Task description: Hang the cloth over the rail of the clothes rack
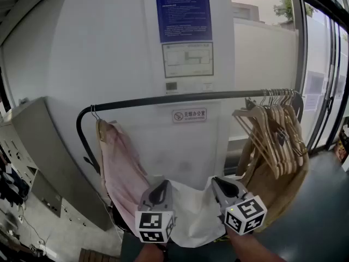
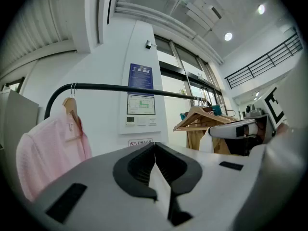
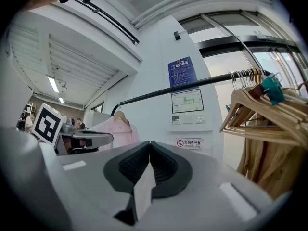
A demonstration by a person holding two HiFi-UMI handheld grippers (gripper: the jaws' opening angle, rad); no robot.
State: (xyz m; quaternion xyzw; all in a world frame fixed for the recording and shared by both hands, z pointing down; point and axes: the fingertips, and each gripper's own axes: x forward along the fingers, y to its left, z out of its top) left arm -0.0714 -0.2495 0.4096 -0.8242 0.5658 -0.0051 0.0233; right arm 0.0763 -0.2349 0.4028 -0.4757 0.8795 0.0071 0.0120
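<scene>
White fabric cloth [image 1: 191,214] held below black metal rail [image 1: 180,99]
Left gripper [image 1: 162,185], right gripper [image 1: 217,182] — each clamped on a cloth edge, side by side.

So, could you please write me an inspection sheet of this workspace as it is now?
surface: no table; dark floor under the rack.
job's things: white cloth hangs between both grippers, below the rail, not yet over it.
clutter: pink shirt on a hanger at the rail's left end; wooden hangers bunched at its right end, tan garment beneath.
grippers: left gripper and right gripper each shut on the white cloth's edge.
cables: nothing seen.
surroundings: white wall with blue notice, grey cabinet at left, windows at right.
</scene>
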